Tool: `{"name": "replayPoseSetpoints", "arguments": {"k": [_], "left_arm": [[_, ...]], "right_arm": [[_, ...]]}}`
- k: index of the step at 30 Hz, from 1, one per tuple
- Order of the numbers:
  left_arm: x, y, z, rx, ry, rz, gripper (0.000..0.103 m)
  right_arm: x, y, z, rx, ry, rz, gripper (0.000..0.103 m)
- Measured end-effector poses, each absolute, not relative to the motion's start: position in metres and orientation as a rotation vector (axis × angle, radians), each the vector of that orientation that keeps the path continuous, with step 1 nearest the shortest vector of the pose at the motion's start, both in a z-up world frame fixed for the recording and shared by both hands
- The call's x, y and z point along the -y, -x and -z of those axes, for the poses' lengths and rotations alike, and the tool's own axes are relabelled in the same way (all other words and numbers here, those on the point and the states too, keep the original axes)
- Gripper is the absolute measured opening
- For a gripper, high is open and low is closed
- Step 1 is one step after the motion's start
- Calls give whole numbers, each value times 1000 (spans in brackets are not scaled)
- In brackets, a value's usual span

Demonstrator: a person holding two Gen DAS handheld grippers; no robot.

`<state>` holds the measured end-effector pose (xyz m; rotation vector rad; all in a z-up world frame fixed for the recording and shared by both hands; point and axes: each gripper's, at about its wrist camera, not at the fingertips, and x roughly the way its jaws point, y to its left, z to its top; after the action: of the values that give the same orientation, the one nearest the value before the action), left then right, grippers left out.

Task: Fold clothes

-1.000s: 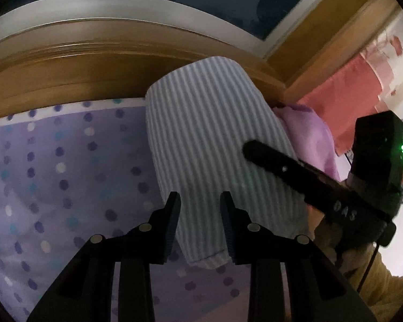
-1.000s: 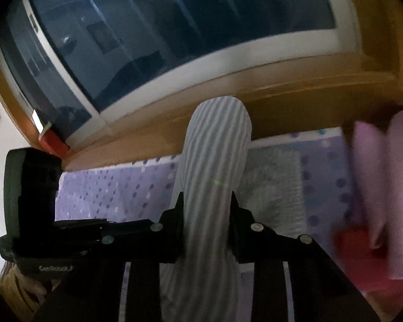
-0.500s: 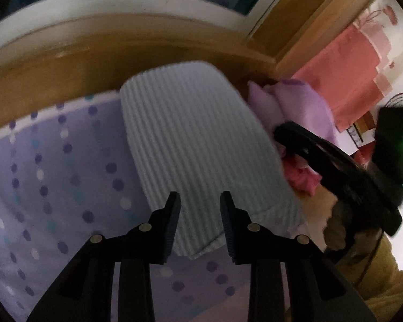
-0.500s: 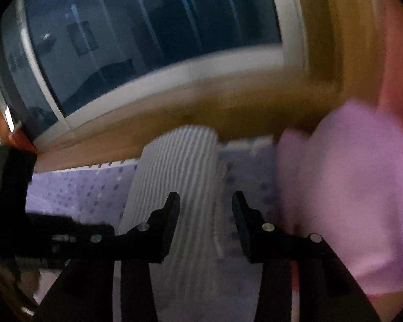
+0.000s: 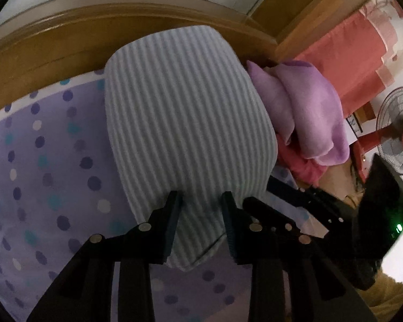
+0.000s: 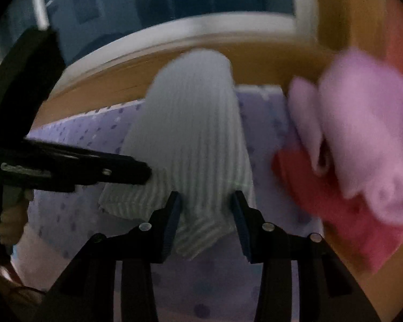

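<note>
A folded pale blue-and-white striped garment (image 5: 185,107) lies on the purple dotted bedsheet (image 5: 40,161), its far end against the wooden ledge. My left gripper (image 5: 200,198) hovers over its near edge. The jaws stand apart and are opening, with striped cloth showing between them but not pinched. From the other side, the striped garment (image 6: 190,123) has a loose corner under my right gripper (image 6: 206,197), whose jaws are open around it without pressing. One finger (image 6: 115,173) of the left gripper reaches the garment's left side. The right gripper's finger (image 5: 303,204) shows at the garment's right.
A folded purple cloth (image 5: 309,112) rests on a red-pink one (image 5: 301,166) right of the garment. The wooden ledge (image 5: 67,40) and a dark window (image 6: 147,13) bound the bed's far side. A red standing fan (image 5: 397,131) is at the far right.
The right gripper was shut on the striped garment; it let go and now sits open, lower, by the near corner. The left gripper sank closer to the garment's near edge.
</note>
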<state>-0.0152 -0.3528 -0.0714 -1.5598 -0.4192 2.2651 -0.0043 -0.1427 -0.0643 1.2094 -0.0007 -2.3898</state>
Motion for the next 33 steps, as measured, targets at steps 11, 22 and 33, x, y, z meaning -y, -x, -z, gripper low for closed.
{"name": "replayPoseSetpoints", "arguments": {"k": [11, 22, 33], "left_arm": [[382, -1, 56, 356, 1535, -2280, 33], [404, 11, 69, 447, 1472, -2177, 44], [383, 15, 91, 516, 1596, -2248, 45]], "right_arm": [[138, -3, 29, 48, -1220, 2445, 59], [166, 37, 2, 81, -1175, 2463, 78], [167, 100, 54, 128, -1309, 2210, 78]]}}
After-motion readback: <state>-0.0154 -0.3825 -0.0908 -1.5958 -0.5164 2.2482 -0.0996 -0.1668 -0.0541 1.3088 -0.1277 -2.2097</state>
